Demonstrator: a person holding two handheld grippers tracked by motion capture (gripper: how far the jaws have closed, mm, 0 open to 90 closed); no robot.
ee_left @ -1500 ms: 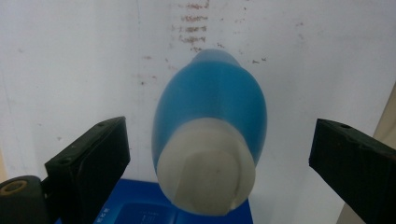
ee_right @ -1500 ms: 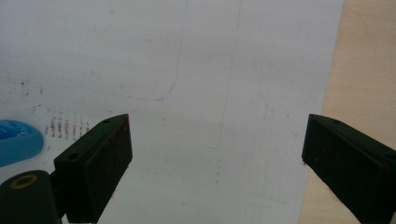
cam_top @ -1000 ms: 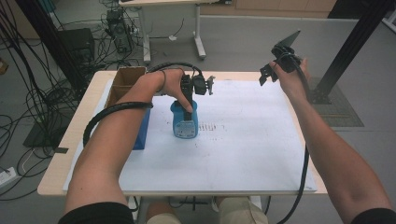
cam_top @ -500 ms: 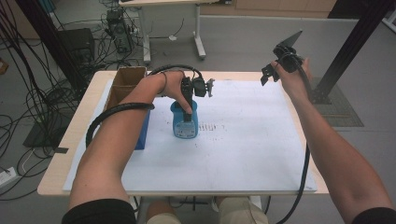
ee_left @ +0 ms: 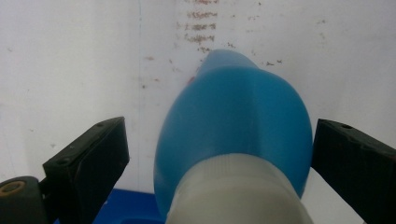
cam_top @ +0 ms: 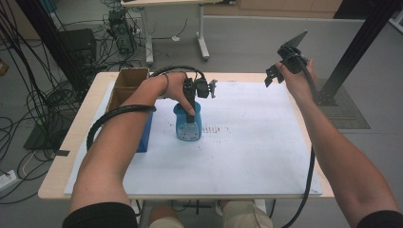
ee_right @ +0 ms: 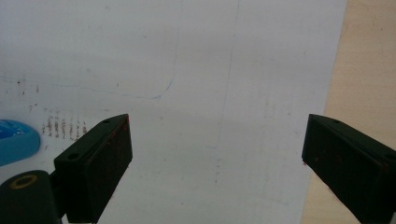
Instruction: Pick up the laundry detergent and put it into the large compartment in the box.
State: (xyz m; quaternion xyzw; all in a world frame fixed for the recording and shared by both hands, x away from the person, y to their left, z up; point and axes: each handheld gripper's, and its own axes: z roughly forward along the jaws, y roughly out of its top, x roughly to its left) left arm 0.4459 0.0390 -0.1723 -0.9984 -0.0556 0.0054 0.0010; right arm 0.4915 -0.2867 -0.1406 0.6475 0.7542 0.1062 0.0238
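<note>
A blue plastic bottle (cam_top: 188, 127) with a white cap (ee_left: 238, 191) stands upright on the white sheet (cam_top: 252, 147), left of the table's middle. My left gripper (cam_top: 190, 113) points straight down over it. In the left gripper view this gripper (ee_left: 219, 140) is open, one jaw on each side of the bottle's (ee_left: 233, 116) shoulders; the right jaw is close to the plastic and a gap shows at the left jaw. My right gripper (cam_top: 273, 76) is held in the air over the table's far right edge. It is open (ee_right: 217, 144), with nothing between its jaws.
A cardboard box (cam_top: 129, 80) stands at the table's far left corner, and a flat blue object (cam_top: 145, 133) lies beside my left forearm. Small reddish marks (cam_top: 216, 128) dot the sheet just right of the bottle. Bare wooden tabletop (ee_right: 369, 70) borders the sheet.
</note>
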